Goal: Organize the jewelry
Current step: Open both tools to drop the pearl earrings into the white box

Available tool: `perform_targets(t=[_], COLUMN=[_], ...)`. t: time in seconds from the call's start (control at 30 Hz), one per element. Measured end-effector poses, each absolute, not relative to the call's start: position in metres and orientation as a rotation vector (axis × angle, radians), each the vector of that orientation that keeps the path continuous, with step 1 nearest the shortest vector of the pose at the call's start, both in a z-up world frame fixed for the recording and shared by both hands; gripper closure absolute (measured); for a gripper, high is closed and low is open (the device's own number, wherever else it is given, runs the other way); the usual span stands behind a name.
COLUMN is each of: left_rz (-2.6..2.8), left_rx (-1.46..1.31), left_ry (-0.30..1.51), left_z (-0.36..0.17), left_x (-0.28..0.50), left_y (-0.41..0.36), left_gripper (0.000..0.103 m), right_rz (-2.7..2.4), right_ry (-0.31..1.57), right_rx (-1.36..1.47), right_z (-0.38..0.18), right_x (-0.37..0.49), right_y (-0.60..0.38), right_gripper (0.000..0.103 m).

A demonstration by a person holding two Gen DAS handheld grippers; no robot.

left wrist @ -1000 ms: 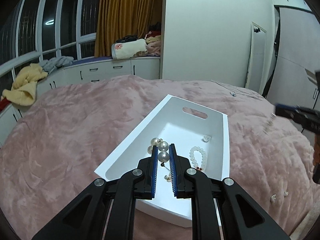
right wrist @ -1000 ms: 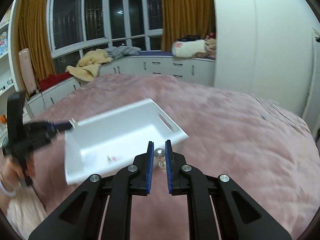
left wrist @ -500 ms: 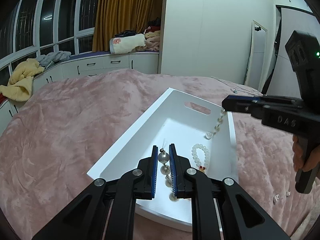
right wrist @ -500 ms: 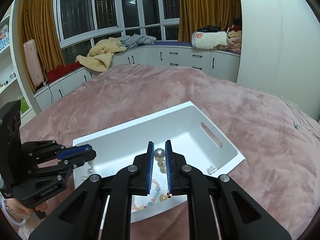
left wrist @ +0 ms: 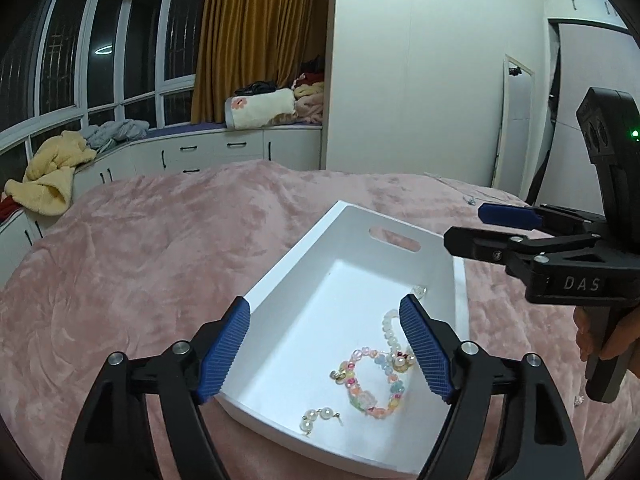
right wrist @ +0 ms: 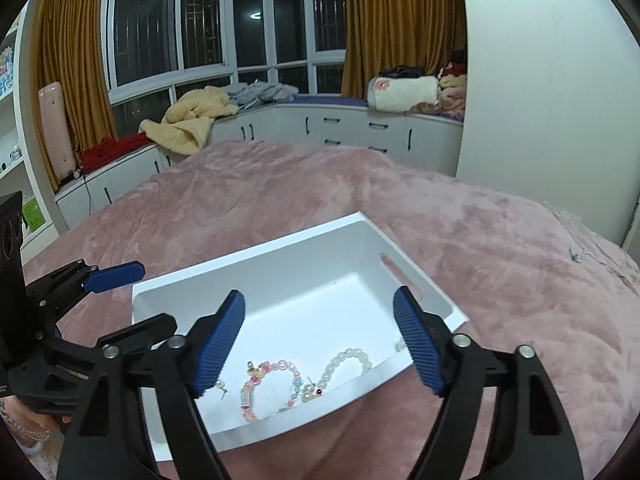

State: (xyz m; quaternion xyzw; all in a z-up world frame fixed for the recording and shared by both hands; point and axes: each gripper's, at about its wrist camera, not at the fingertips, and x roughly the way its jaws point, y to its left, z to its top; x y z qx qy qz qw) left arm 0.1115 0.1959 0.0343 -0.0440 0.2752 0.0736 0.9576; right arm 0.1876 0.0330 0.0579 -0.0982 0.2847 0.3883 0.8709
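My left gripper (left wrist: 324,344) and right gripper (right wrist: 318,344) jaws are opening, holding nothing — if I bump the white tray (left wrist: 348,240), the beads (left wrist: 370,384) could spill onto the bed (left wrist: 160,248).

One white tray (left wrist: 404,236) holds two bead bracelets (left wrist: 370,384), one pearl earring (left wrist: 320,416) and one clear charm (left wrist: 419,290).

The tray (left wrist: 352,240) was plain white, the blanket (left wrist: 140,248) under it dusty pink. One bracelet (left wrist: 372,384) mixed pastel pink, yellow and blue beads; another (right wrist: 348,360) was milky white. Both grippers' pads (left wrist: 224,352) were ribbed blue on black arms. The curtains (right wrist: 392,20) were mustard gold.
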Motion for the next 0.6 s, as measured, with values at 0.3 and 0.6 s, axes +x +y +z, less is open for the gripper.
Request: perform_targets(t=[0.3,0.6], left_rz=[0.140,0.094], left_rx=[-0.049,-0.061], left_ry=[0.541,0.525], left_z=[0.040,0.042], left_x=[0.112,0.111], left_y=[0.181,0.165], left_gripper=[0.017,0.014], right_rz=[0.780,0.766], right_ry=[0.557,0.531], right_rx=[-0.223,-0.246], right_z=[0.072,0.075], right_x=[0.181,0.164], right_y=[-0.005,-0.056], right_gripper=[0.019,0.019])
